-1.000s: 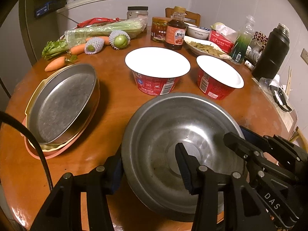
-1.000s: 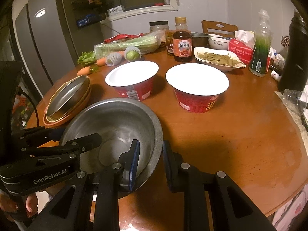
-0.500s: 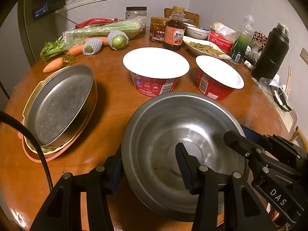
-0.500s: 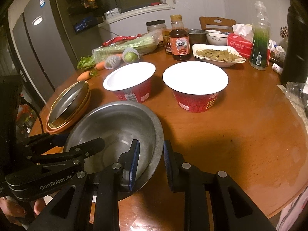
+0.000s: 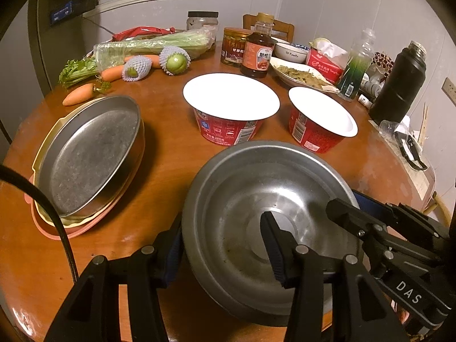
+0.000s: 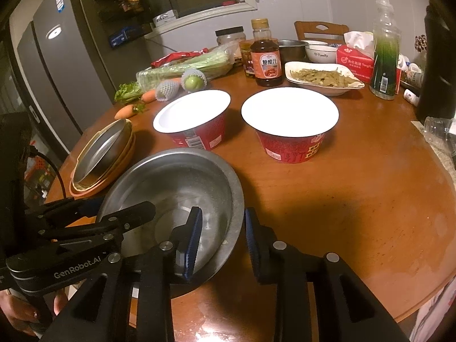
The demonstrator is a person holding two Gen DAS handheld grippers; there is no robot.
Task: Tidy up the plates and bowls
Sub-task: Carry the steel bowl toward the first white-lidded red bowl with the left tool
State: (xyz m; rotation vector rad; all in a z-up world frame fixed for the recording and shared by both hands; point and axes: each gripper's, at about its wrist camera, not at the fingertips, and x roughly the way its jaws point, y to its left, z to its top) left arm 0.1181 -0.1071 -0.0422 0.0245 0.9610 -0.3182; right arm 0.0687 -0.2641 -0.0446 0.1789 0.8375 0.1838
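Observation:
A large steel bowl (image 5: 256,199) sits at the near edge of the round wooden table; it also shows in the right wrist view (image 6: 176,188). My left gripper (image 5: 222,245) straddles its left rim, one finger inside and one outside, shut on it. My right gripper (image 6: 221,236) straddles its right rim the same way. Two red paper bowls with white insides (image 5: 230,102) (image 5: 322,114) stand behind it. A steel plate (image 5: 91,148) lies tilted on a stack of cream and pink plates (image 5: 71,228) at the left.
Carrots, netted fruit and celery (image 5: 154,45) lie at the back left. Sauce bottle (image 5: 258,54), jars, a dish of greens (image 5: 302,74), tissue box, green bottle (image 5: 356,65) and black flask (image 5: 399,85) crowd the back right. A fridge (image 6: 71,65) stands left of the table.
Both grippers stay clamped on the steel bowl's rim. The views shifted slightly, as if bowl and grippers rose and drew back a little.

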